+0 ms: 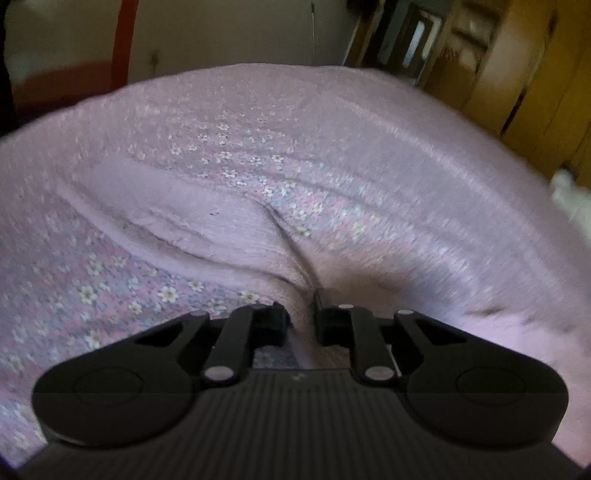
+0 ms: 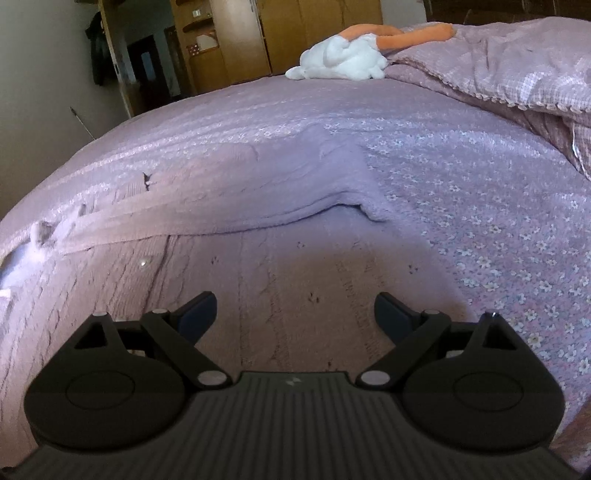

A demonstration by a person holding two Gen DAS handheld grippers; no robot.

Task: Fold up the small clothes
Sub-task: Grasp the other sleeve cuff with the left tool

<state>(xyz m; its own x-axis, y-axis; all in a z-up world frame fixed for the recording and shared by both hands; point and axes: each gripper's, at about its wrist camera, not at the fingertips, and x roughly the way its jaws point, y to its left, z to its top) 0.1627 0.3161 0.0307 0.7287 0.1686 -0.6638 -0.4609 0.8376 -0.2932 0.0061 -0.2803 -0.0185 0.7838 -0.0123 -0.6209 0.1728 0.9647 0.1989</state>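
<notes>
A pale lilac knitted garment lies spread on the flowered bedspread, with a folded-over band across its far side. My right gripper hovers just above the knit, open, nothing between its fingers. In the left wrist view the same lilac garment rises in a pulled-up fold that runs down into my left gripper, which is shut on the cloth's edge. The part of the fabric past the left fingers is blurred.
A white and orange soft toy lies at the far edge of the bed. A rumpled checked quilt is heaped at the right. Wooden wardrobes and a doorway stand beyond the bed.
</notes>
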